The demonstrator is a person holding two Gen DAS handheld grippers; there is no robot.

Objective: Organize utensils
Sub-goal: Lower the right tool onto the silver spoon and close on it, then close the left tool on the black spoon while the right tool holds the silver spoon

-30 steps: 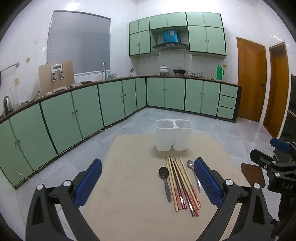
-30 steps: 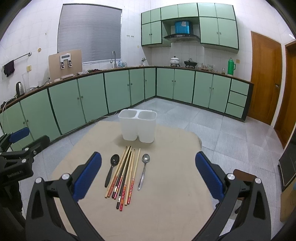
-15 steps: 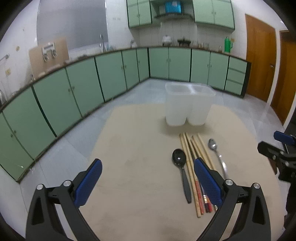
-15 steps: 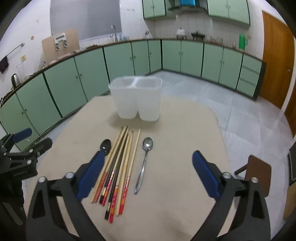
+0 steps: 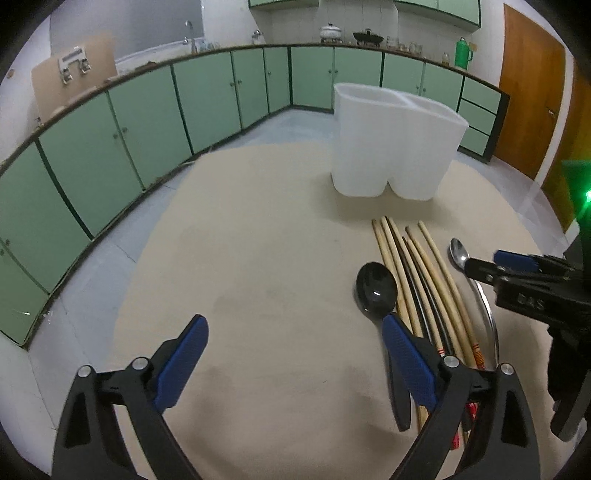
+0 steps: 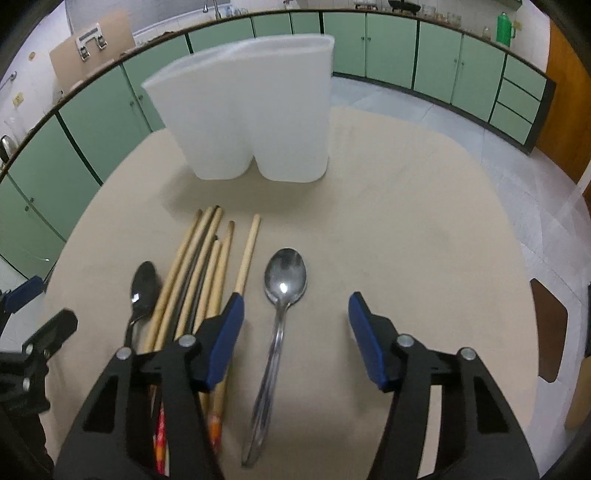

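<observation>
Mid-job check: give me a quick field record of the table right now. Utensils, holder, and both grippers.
holder: white plastic two-compartment utensil holder, upright at the far side of the beige table; contents not visible
chopsticks: bundle of wooden chopsticks, flat in front of the holder
black spoon: black plastic spoon, left of the bundle
metal spoon: silver metal spoon, right of the bundle
left gripper: open, holding nothing, low beside the black spoon
right gripper: open, straddling the metal spoon's handle, not closed on it

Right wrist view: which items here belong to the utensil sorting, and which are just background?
Part of the job:
- metal spoon, between the open right claw fingers
- black spoon
- chopsticks
- white two-compartment holder

Just around:
- green thermos on the counter
- cardboard box
- brown stool
</observation>
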